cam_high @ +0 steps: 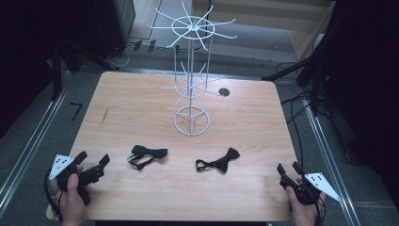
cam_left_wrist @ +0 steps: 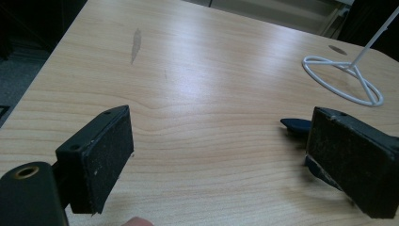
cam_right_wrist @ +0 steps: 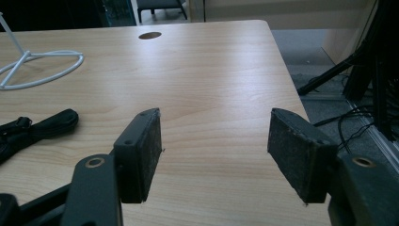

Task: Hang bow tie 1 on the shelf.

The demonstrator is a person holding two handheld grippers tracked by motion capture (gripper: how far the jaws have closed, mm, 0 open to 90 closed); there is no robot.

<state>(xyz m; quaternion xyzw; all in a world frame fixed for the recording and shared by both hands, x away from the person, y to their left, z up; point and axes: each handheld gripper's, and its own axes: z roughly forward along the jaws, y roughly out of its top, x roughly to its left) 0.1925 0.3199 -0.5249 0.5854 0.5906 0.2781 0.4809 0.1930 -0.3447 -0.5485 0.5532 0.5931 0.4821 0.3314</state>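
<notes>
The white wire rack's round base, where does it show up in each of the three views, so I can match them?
High view: the round base sits mid-table, behind the two bow ties.
Left gripper view: upper right, beyond the right-hand jaw.
Right gripper view: upper left, running off the left edge.
Shared landmark: the dark round hole in the tabletop, just past the base.

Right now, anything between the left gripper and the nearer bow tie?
Nothing visible. The left gripper is open at the table's near-left edge; bare wood lies between it and the left bow tie. The rack stands farther back.
</notes>
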